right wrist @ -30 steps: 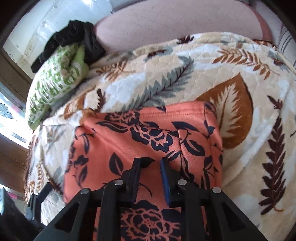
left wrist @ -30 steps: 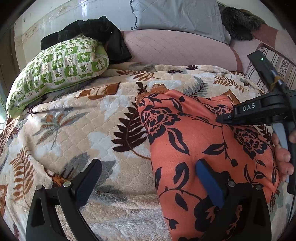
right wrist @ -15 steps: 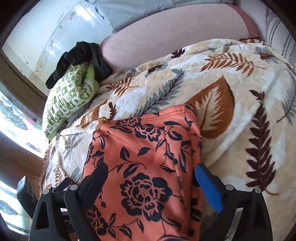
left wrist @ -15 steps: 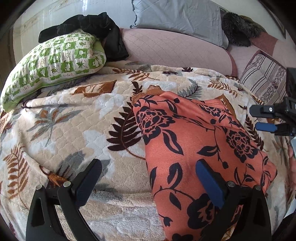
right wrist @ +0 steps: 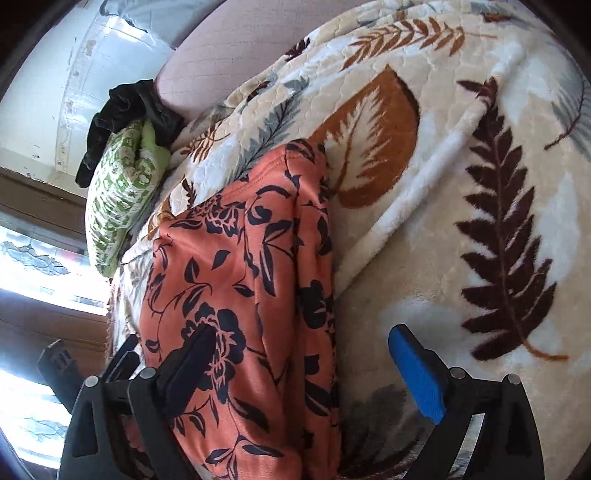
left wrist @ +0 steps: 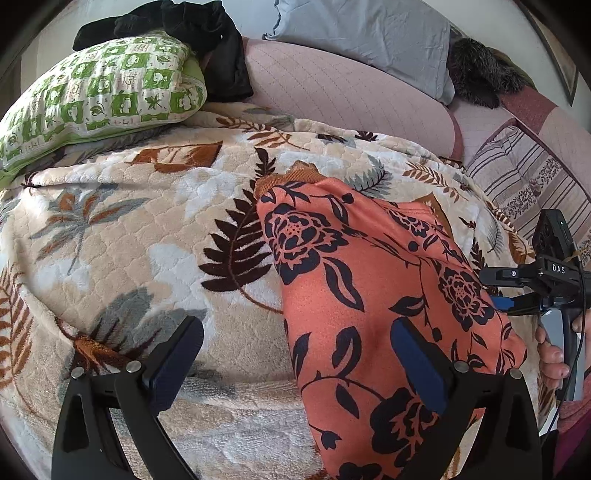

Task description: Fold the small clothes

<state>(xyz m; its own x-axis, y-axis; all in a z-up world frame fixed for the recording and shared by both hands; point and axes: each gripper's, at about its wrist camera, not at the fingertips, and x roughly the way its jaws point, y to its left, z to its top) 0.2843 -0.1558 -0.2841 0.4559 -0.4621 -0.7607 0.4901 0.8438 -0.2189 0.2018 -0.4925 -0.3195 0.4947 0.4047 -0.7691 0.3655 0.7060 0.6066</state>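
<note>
Low in the left wrist view, the left gripper stands wide, released, nothing clenched: one dark pad over the blanket at lower left, the other over the cloth at lower centre. Under it lies the orange garment with a black rose-and-leaf print, folded into a long strip running from the bottom centre up to mid-frame, flat on the cream fleece blanket with brown and grey fern leaves. At the right edge, the right gripper sits beside the garment's right border, fingers of a hand wrapped on its handle. From the right wrist view, the right gripper is spread wide, having just been opening; its dark pad sits over the garment, its blue pad over bare blanket, gripping nothing. Further up: a green-and-white checked pillow at upper left, black clothing heaped behind it, then a pink quilted bolster and a grey pillow along the top.
</note>
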